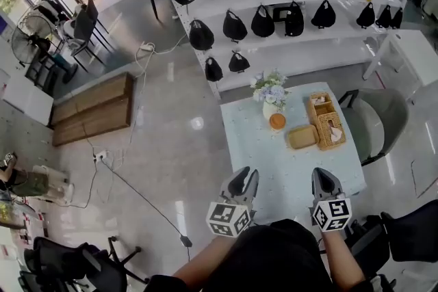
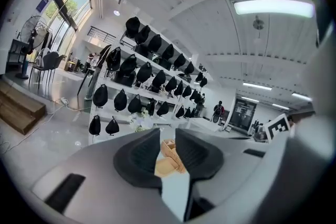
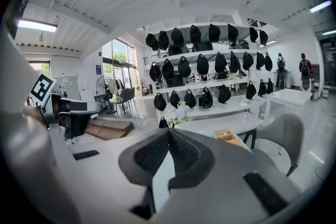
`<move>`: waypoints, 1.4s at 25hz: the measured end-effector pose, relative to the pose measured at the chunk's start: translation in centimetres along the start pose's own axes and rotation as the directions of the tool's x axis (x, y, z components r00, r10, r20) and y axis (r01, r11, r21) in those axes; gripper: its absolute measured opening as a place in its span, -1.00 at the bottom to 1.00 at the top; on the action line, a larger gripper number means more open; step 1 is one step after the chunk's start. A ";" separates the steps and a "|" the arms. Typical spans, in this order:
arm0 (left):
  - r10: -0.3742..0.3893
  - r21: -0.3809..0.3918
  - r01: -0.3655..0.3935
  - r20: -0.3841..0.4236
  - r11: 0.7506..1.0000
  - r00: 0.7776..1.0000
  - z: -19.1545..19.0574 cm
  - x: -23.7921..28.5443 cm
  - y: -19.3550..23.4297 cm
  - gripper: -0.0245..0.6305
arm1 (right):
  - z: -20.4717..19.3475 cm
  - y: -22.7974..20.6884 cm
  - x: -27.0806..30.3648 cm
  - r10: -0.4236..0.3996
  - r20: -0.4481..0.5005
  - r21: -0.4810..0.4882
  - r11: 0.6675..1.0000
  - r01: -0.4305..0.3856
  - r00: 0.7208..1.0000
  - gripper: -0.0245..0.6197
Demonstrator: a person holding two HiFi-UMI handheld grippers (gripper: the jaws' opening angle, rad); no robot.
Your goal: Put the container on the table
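Nearest, at the near edge of the table [image 1: 274, 164], the person's two hand-held tools hover side by side, apart from each other.

Left claw [image 1: 246, 178]: released. Its pads are parted by a narrow gap with nothing between them, and only the table top and woven ware farther off show through the gap.

Right claw [image 1: 324, 178]: clenched, tips meeting, on nothing. Neither claw touches the table or anything on it.

Farther, on the far right part of the table, the container [image 1: 327, 121], a woven basket with compartments, stands upright and wholly on the top. Something pale lies in its nearer compartment. A flat woven tray [image 1: 302, 137] lies just beside it, toward the table's middle. An orange cup [image 1: 277, 121] and a vase of flowers [image 1: 269, 96] stand at the table's far middle.

A grey chair [image 1: 383, 121] sits off the table's right side. Shelves of black bags [image 1: 274, 17] run beyond its far edge.

Judgement: the container appears already set down, so the placing looks complete or nearly so. Good practice now is to keep both claws clear of the table and to avoid sweeping across the cup and vase. Should the basket need squaring, take it by a side wall with a wide-opened claw, without pushing it into the tray.
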State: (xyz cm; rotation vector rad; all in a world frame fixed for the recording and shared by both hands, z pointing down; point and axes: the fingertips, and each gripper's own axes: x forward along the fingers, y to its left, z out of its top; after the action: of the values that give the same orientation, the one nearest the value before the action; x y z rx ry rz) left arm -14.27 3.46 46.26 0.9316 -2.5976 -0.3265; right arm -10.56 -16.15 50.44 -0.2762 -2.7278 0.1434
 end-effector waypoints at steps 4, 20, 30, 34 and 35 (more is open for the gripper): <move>-0.024 0.019 0.023 0.041 1.000 0.999 2.1 -3.0 2.8 -0.79 | 1.7 3.8 0.2 -0.022 0.026 -0.022 1.000 0.023 0.999 -0.93; -0.059 0.137 0.048 0.071 0.989 0.996 5.3 -9.1 10.9 -0.87 | 4.1 13.6 1.4 -0.100 0.097 -0.046 0.993 0.104 0.990 -0.93; -0.046 0.140 0.037 0.060 0.989 0.997 5.3 -9.4 12.0 -0.87 | 4.3 14.5 1.3 -0.122 0.092 -0.073 0.989 0.129 0.988 -0.93; -0.052 0.146 0.043 0.062 0.988 0.997 5.5 -9.1 11.9 -0.87 | 4.2 14.5 1.3 -0.133 0.085 -0.075 0.987 0.140 0.987 -0.93; -0.053 0.161 0.043 0.063 0.986 0.997 5.6 -9.1 11.8 -0.87 | 4.3 14.5 1.4 -0.136 0.087 -0.072 0.987 0.142 0.987 -0.93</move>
State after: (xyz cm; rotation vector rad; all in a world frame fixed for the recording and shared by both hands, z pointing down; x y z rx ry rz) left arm -16.73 18.81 42.80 1.0553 -2.6976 -0.1658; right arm -11.02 -1.92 45.00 -0.1027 -2.8272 0.0100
